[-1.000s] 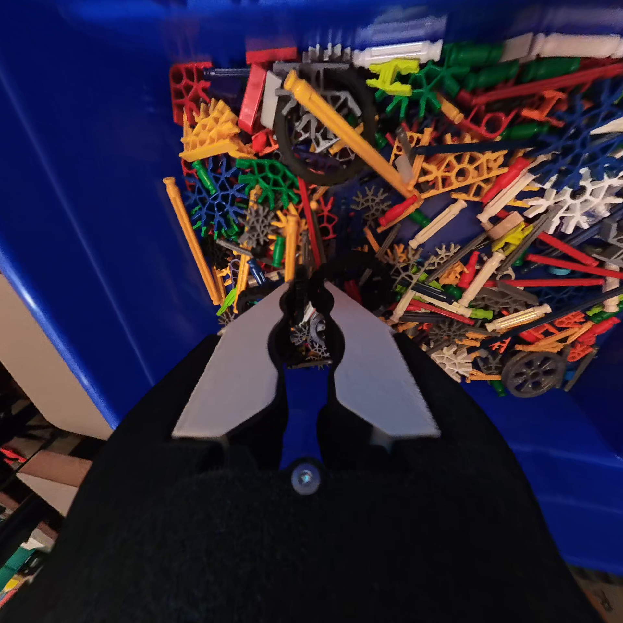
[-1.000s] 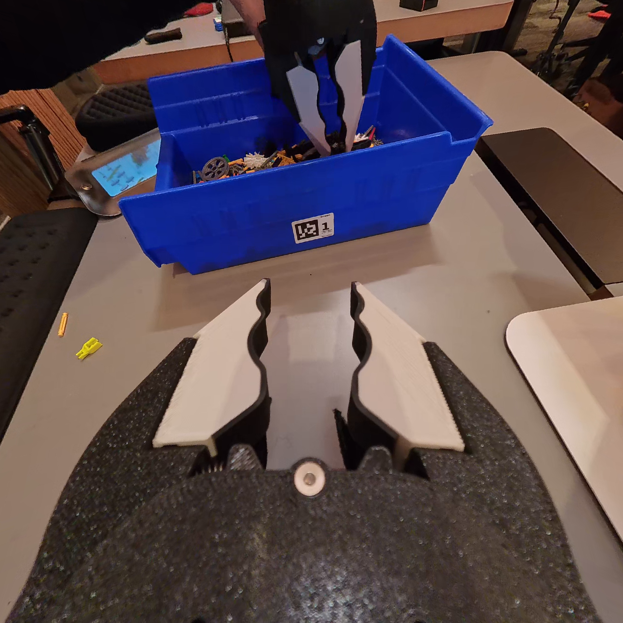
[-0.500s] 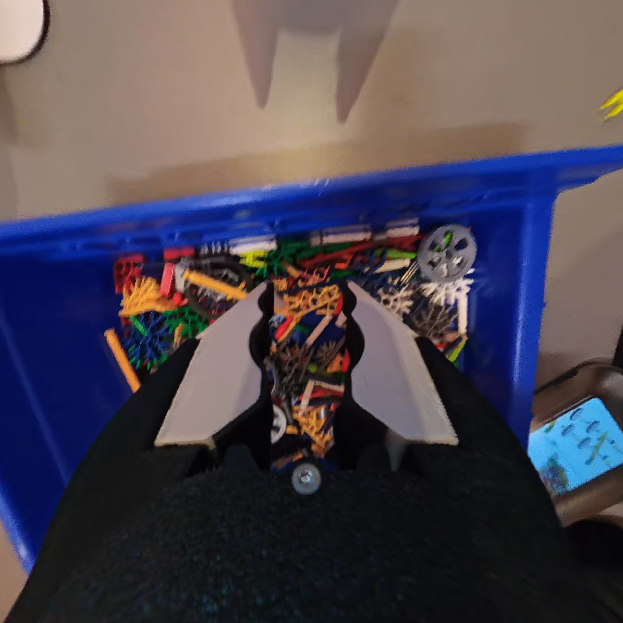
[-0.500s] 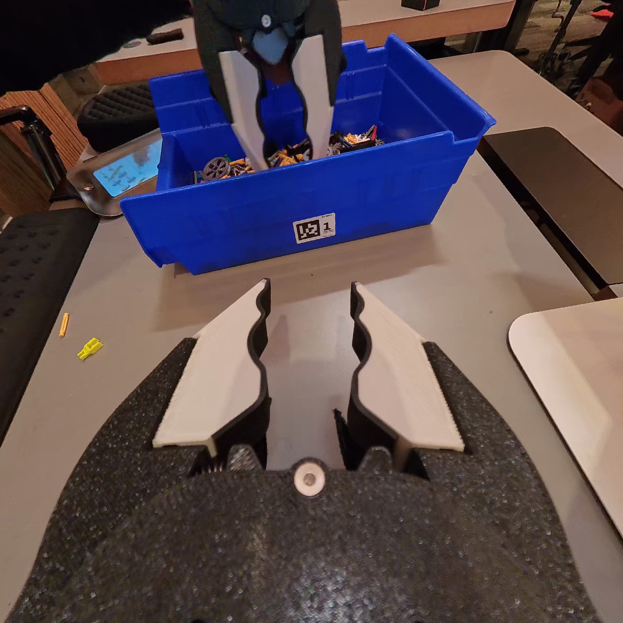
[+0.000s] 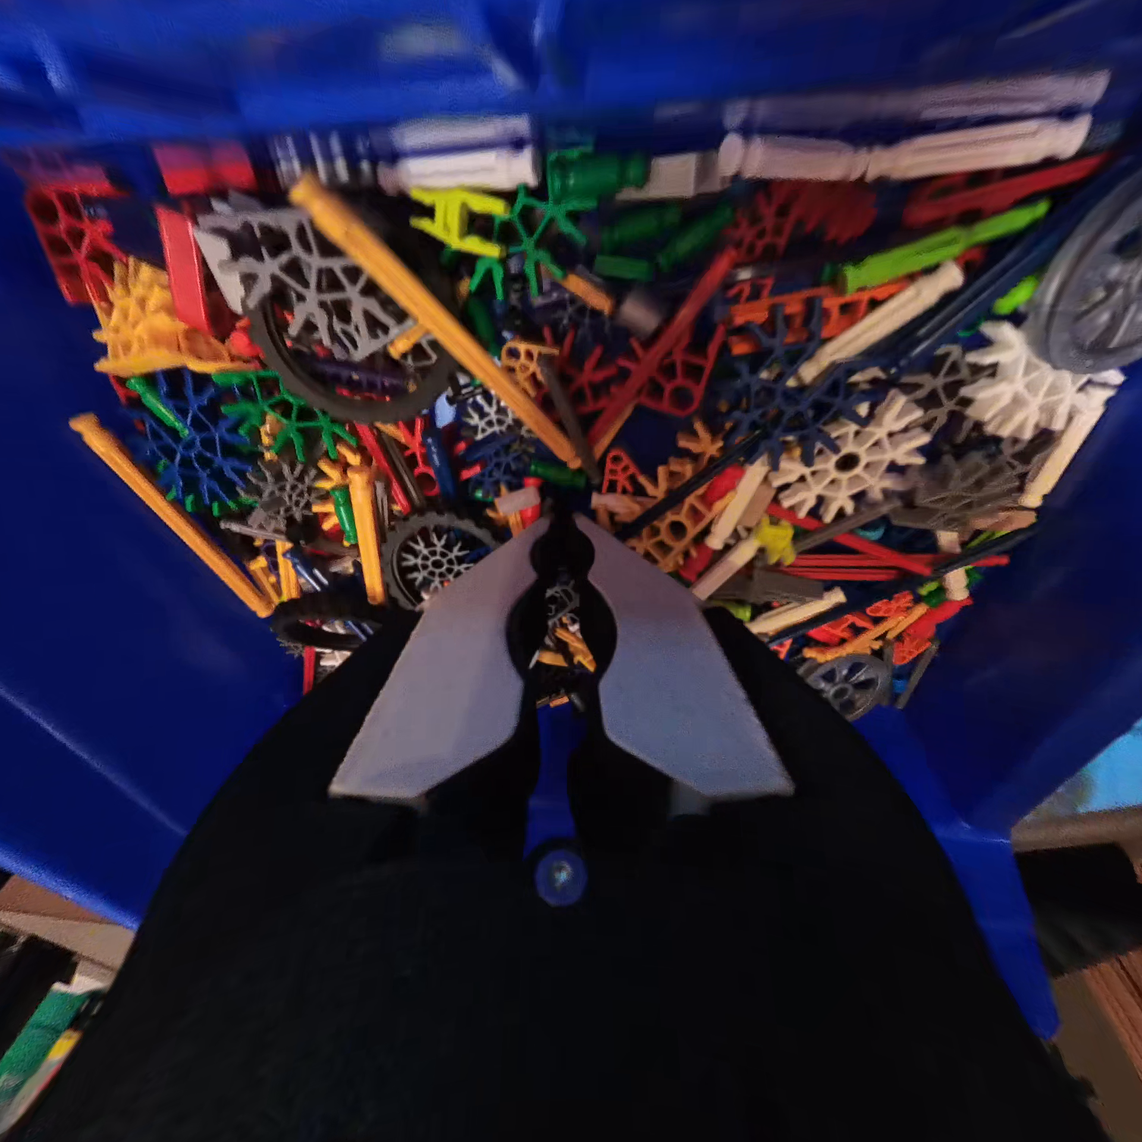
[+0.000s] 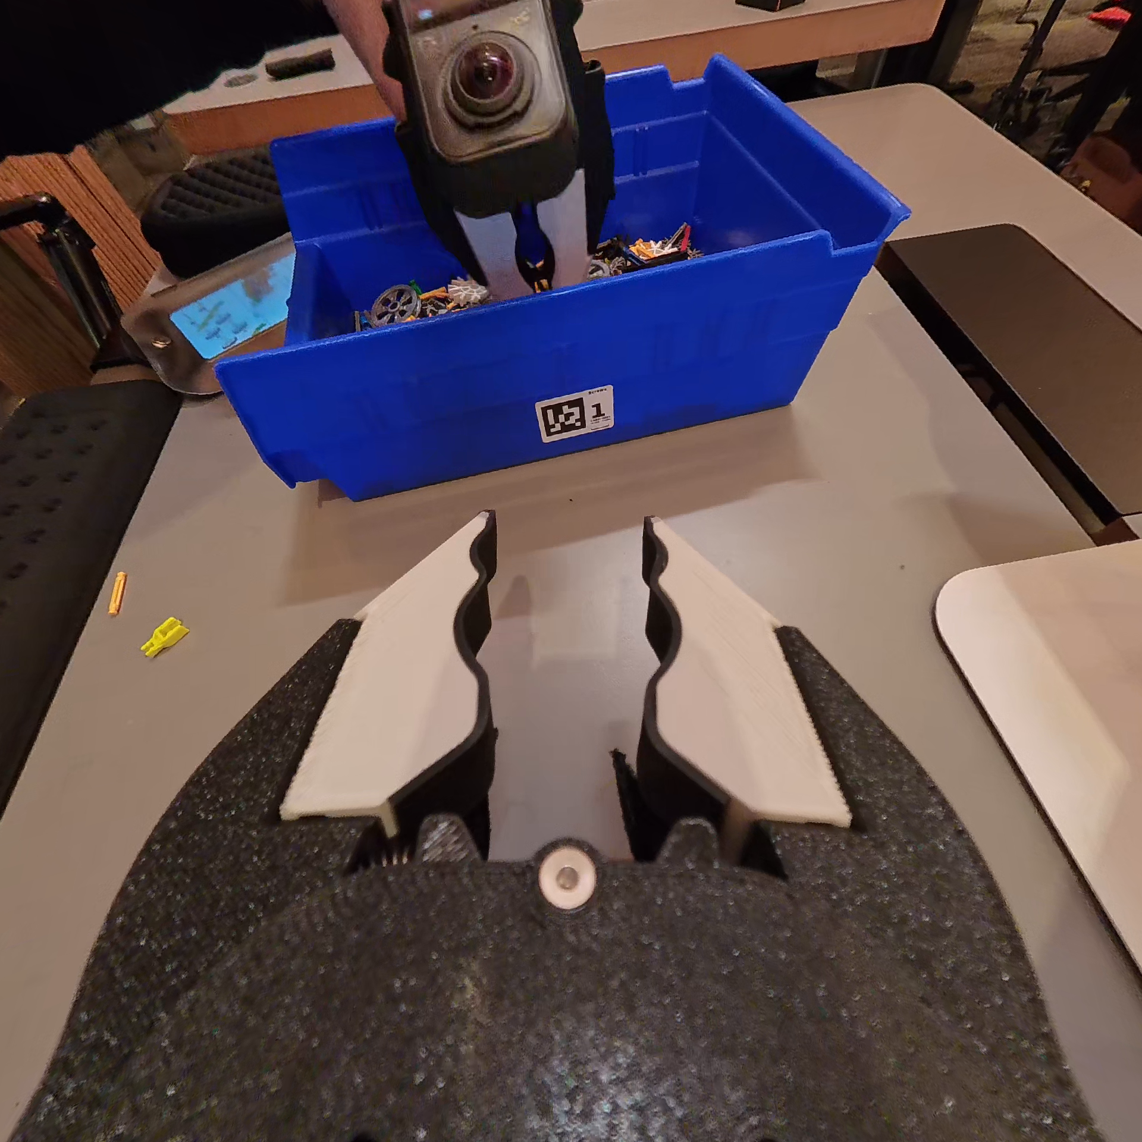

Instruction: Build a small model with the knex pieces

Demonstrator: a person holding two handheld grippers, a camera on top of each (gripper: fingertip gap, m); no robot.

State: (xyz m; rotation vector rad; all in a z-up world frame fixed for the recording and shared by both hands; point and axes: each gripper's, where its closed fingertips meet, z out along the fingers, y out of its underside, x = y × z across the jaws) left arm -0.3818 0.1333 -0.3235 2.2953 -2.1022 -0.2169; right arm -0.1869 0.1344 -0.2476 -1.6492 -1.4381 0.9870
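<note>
L gripper (image 5: 563,525): jaws narrow, tips all but meeting, down in the pile of plastic rods and connectors (image 5: 680,401) inside the blue bin (image 5: 123,556). Can't tell if a piece is pinched. Spoked wheel (image 5: 432,559) just beside the tips. R gripper (image 6: 568,525): jaws wide, nothing held, over the table (image 6: 803,525), apart from the bin. Yellow clip (image 6: 164,636) and orange rod (image 6: 117,592) lie loose on the table.

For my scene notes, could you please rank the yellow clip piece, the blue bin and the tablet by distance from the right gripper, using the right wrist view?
From the right gripper:
1. Blue bin, straight ahead.
2. Yellow clip piece, off to the left on the table.
3. Tablet, far left, behind the bin.
</note>
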